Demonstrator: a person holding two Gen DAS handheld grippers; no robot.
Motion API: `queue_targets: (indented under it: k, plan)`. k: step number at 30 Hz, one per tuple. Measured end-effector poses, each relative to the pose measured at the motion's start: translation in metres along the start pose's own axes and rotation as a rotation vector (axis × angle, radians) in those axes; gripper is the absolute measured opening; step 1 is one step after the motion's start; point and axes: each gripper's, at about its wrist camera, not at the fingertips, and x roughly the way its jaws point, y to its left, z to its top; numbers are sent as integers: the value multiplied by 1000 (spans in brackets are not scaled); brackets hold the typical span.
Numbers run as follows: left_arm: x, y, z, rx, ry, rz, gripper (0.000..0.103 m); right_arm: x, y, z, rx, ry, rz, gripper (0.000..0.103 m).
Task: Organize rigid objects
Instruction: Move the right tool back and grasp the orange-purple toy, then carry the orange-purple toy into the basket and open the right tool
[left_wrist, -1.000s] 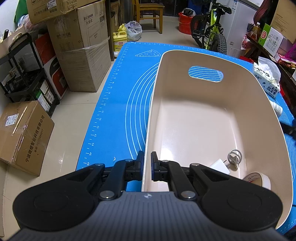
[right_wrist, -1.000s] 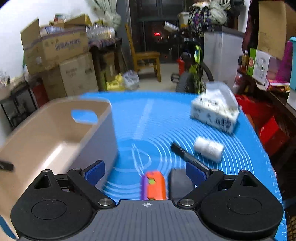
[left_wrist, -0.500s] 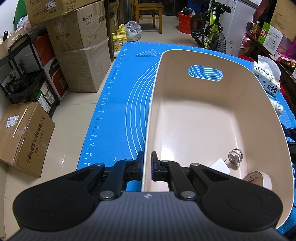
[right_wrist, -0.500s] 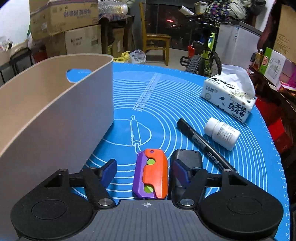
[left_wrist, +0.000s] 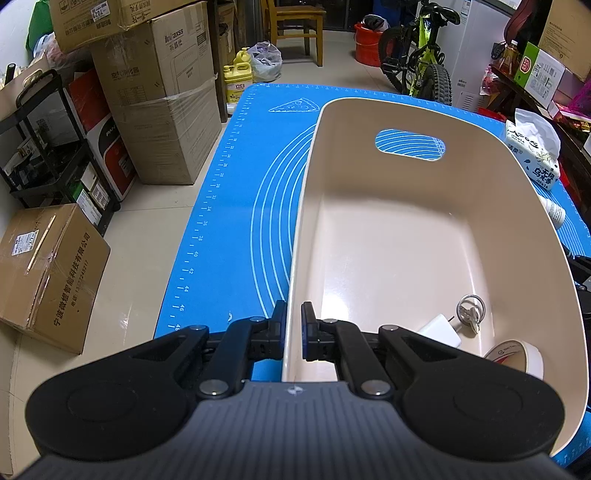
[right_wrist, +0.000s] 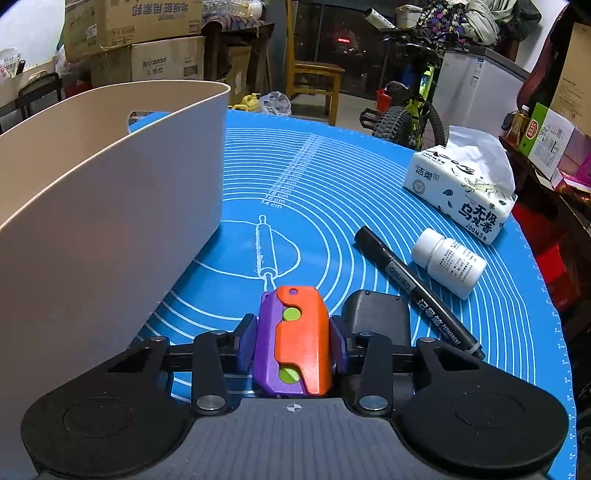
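The left gripper (left_wrist: 293, 328) pinches the near rim of the beige bin (left_wrist: 406, 236), probably to steady it while things go in; a key ring (left_wrist: 470, 312), white charger (left_wrist: 441, 330) and tape roll (left_wrist: 517, 358) already lie in its near corner. The right gripper (right_wrist: 293, 341) has its fingers closed on the purple-and-orange toy (right_wrist: 295, 339), low on the mat just beside the bin's wall, likely for lifting over. A black marker (right_wrist: 413, 286), white pill bottle (right_wrist: 448, 262), dark case (right_wrist: 376, 312) and tissue pack (right_wrist: 461, 188) wait nearby. The bench carries a blue baking mat (right_wrist: 332, 206); cartons (left_wrist: 159, 92), a chair (left_wrist: 295, 26) and a bicycle (left_wrist: 421, 62) crowd the room.
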Motion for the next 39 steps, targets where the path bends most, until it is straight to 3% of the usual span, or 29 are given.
queue_targets:
  k: [7, 17, 29, 39]
  plan:
    - [0, 1, 0, -1, 1, -1, 8, -5, -3, 0, 36, -11, -12, 47]
    - [0, 1, 0, 0, 1, 0, 8, -46, -14, 19, 109, -145, -27, 47]
    - [1, -1, 0, 6, 2, 4, 8, -108, 21, 56, 89, -329, 80, 47]
    - [1, -3, -1, 12, 2, 6, 8, -110, 92, 65, -53, -229, 212, 47]
